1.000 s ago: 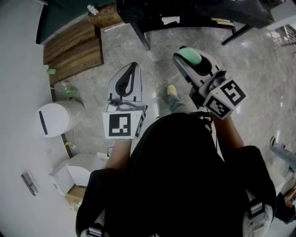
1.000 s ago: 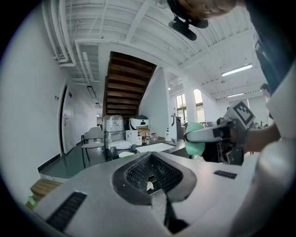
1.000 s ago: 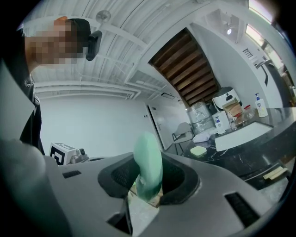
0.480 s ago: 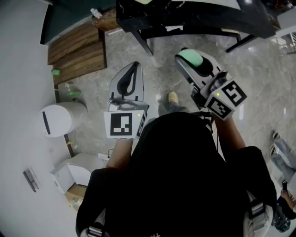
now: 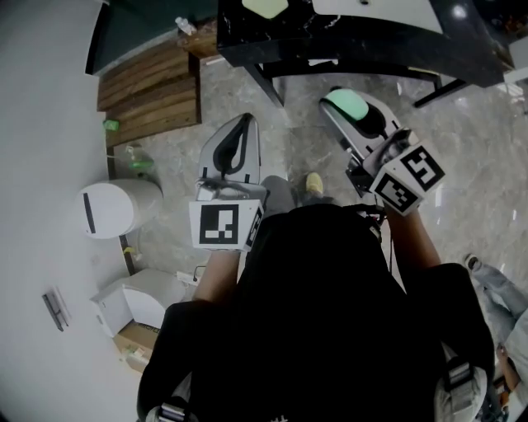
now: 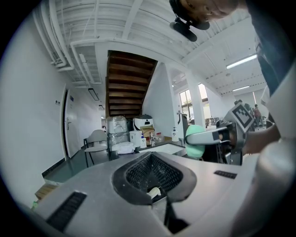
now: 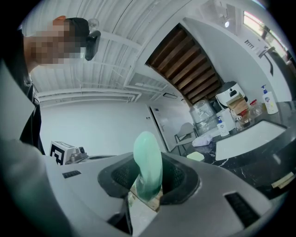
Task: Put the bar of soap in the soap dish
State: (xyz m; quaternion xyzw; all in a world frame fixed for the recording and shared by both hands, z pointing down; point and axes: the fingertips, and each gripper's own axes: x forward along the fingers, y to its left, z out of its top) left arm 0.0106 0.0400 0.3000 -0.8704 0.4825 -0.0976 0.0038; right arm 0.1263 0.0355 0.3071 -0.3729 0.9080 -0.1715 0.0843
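A mint-green bar of soap stands on edge between the jaws of my right gripper, which is shut on it and held over the floor just short of a black table. The right gripper view shows the soap upright in the right gripper. On the table lies a pale green dish-like thing, beyond and left of the soap. My left gripper is shut with nothing in it, level with the right one. From the left gripper view the soap shows at right.
A white slab lies on the table, with pump bottles and boxes behind. At the left stand wooden steps, a white bin and a white wall. Another person's leg is at lower right.
The floor has slid down the head view and more of the black table shows at the top. Both grippers keep their places and their hold.
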